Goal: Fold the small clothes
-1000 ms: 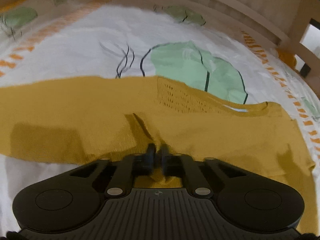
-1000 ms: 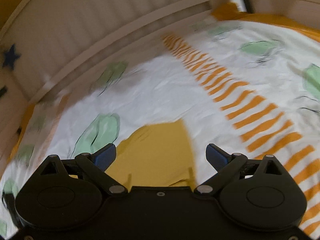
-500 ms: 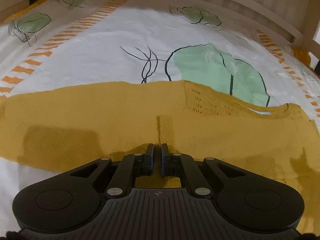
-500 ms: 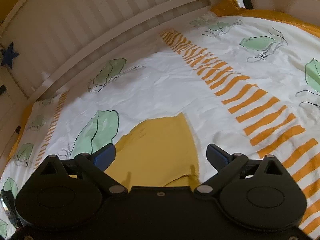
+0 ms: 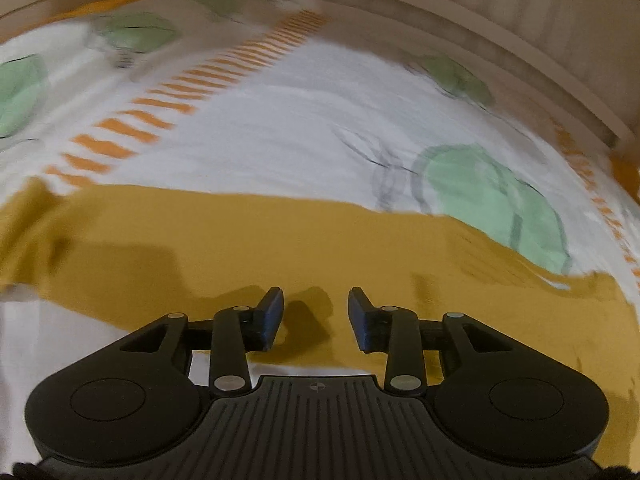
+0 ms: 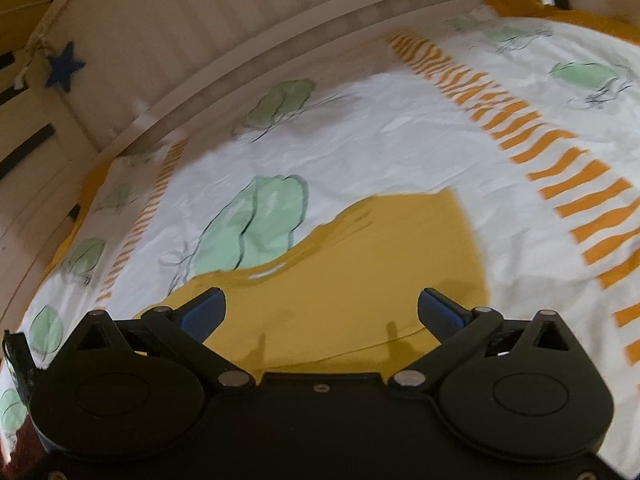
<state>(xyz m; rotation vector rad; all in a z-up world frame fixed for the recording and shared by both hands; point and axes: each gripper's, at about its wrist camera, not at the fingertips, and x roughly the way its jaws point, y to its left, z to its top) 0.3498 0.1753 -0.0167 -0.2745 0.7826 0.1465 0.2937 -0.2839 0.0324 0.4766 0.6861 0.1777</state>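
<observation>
A mustard-yellow knitted garment [image 5: 248, 248] lies flat across the bed sheet, spread wide in the left wrist view. My left gripper [image 5: 316, 312] hovers over its near edge; its jaws are opening and nothing is between them, the cloth lying below. In the right wrist view one end of the same garment [image 6: 384, 264] reaches out between the fingers and ends in a straight edge. My right gripper [image 6: 320, 308] stands wide open just above that cloth, holding nothing.
The white bed sheet [image 5: 280, 136] carries green leaf prints and orange dashed stripes [image 6: 532, 136]. A pale slatted bed rail [image 6: 224, 64] curves along the far side, with a blue star [image 6: 64, 66] hanging on it at upper left.
My left gripper, shut on a fold of the yellow garment a second ago, has let it go and opened; the view has swung sideways. My right gripper stays open and has shifted, showing more garment.
</observation>
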